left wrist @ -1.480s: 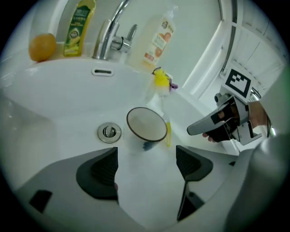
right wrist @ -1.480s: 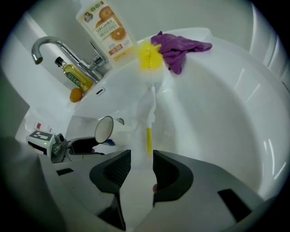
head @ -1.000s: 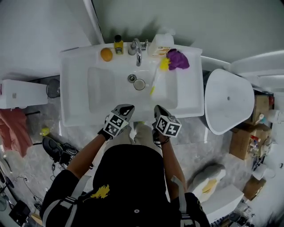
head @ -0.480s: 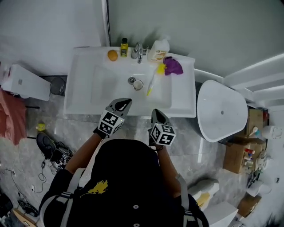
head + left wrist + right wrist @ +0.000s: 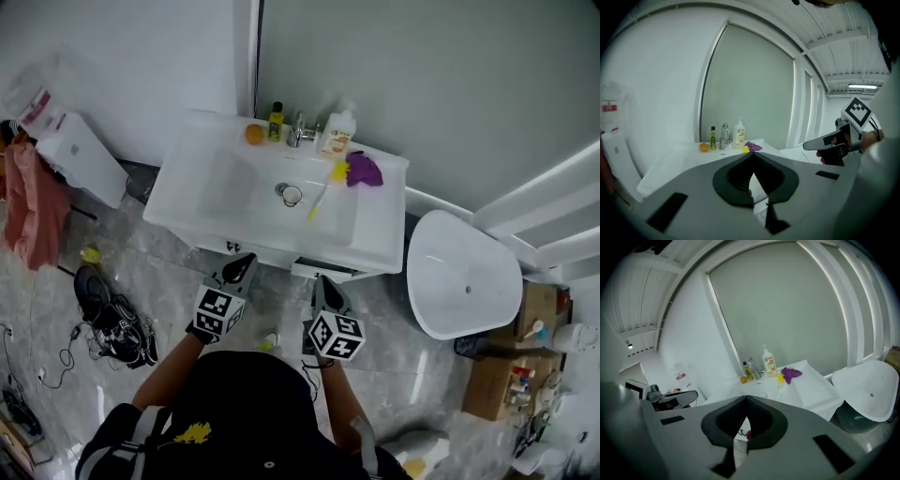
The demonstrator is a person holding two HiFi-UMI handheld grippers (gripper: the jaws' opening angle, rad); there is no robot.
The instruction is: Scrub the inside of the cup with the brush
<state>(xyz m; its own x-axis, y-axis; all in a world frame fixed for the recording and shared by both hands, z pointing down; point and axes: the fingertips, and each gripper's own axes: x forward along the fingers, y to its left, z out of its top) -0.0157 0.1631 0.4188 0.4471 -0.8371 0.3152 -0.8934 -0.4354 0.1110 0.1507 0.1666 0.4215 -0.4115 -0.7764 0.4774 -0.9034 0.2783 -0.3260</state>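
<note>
Left gripper (image 5: 245,260) jaws pressed together, empty, right gripper (image 5: 319,282) likewise, cup (image 5: 292,195) and brush (image 5: 324,190) in sink (image 5: 220,187), well ahead of both tips

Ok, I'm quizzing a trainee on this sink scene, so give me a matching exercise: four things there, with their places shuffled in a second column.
Things:
1 cup
2 brush
3 purple cloth
4 orange

Places:
A sink rim, left of the tap
B middle of the basin
C back right rim
D slanting into the basin, yellow head up

Pairs: 1B, 2D, 3C, 4A
</note>
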